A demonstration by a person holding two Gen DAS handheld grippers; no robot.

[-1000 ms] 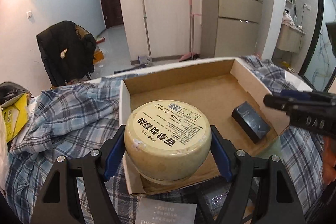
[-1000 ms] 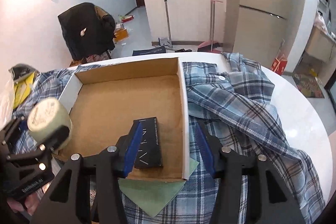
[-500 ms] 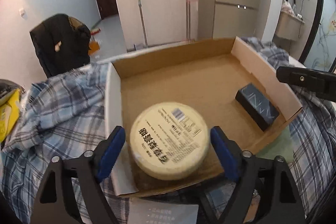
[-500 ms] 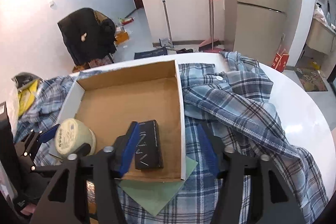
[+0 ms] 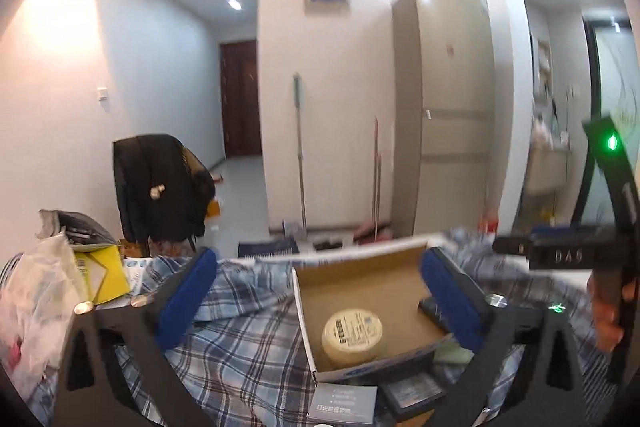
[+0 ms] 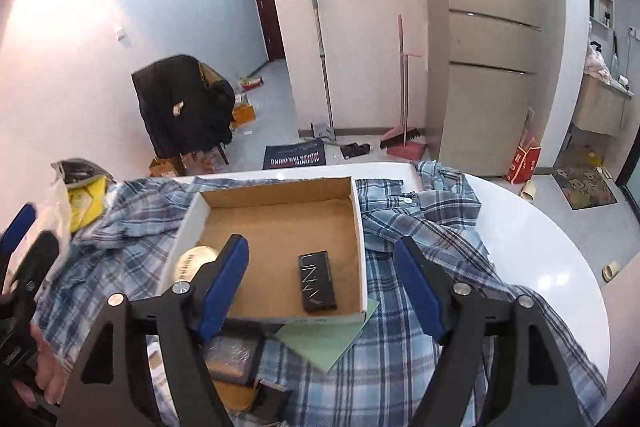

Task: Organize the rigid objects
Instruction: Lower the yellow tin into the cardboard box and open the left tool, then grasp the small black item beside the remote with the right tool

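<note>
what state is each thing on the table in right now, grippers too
left gripper: open, jaws just been opening, nothing between them
right gripper: open, jaws just been opening, empty, above the box
round tub: lying in the near left corner of the box, released
black box: flat on the box floor, released
cardboard box: open-topped, resting on the plaid shirt

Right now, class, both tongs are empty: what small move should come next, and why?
Probably lower the right tongs toward the dark foil packet lying outside the cardboard box; the round tub and black case are already inside.
</note>
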